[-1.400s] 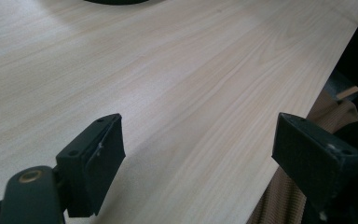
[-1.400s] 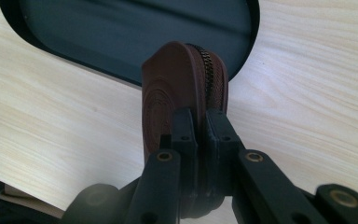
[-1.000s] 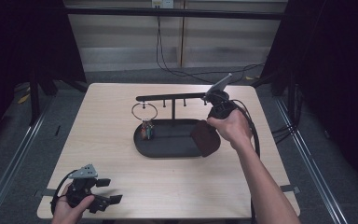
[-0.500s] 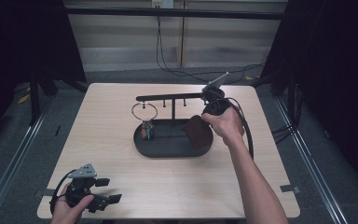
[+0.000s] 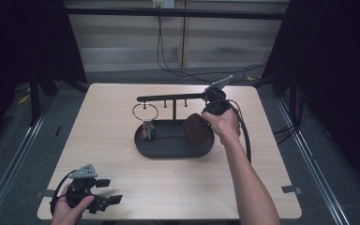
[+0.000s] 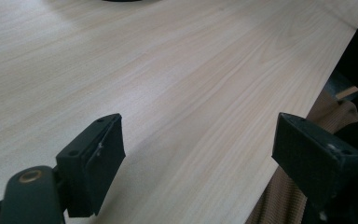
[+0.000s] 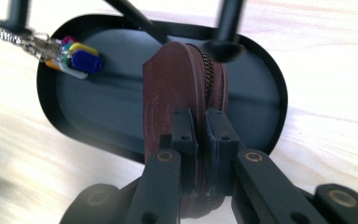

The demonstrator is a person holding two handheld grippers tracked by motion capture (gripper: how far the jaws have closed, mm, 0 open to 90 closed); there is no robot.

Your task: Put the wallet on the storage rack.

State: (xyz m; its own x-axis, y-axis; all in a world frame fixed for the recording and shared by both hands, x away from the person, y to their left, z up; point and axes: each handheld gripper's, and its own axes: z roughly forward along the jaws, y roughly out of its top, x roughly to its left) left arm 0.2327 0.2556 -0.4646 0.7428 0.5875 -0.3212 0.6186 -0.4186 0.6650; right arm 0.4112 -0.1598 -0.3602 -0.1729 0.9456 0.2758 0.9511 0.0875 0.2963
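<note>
**Brown pouch pinched over the black tray**

We start at the right gripper point(image 7: 200, 135), whose jaws stand nearly together and pinch the near edge of a round brown zip pouch point(image 7: 182, 93). The pouch stands on edge between the pads, zipper facing up and to the right, and rises straight out ahead of the jaws. In the high view the right gripper point(image 5: 205, 123) holds the pouch point(image 5: 195, 130) over the right end of the black oval tray point(image 5: 168, 151); we cannot tell from here whether the pouch's lower edge touches the tray floor or hangs just above it.

Moving outward, a bunch of coloured key tags point(image 7: 77, 58) lies at the tray's left end, well apart from the pouch, on a chain that runs up to a metal ring point(image 5: 145, 111). A black bar on a post point(image 5: 174, 105) spans above the tray, just behind the pouch.

Farther off, at the near left corner of the table point(image 5: 122, 187), the left gripper point(image 5: 110, 191) rests in the person's hand, its jaws wide apart with nothing but bare wood between them.
</note>
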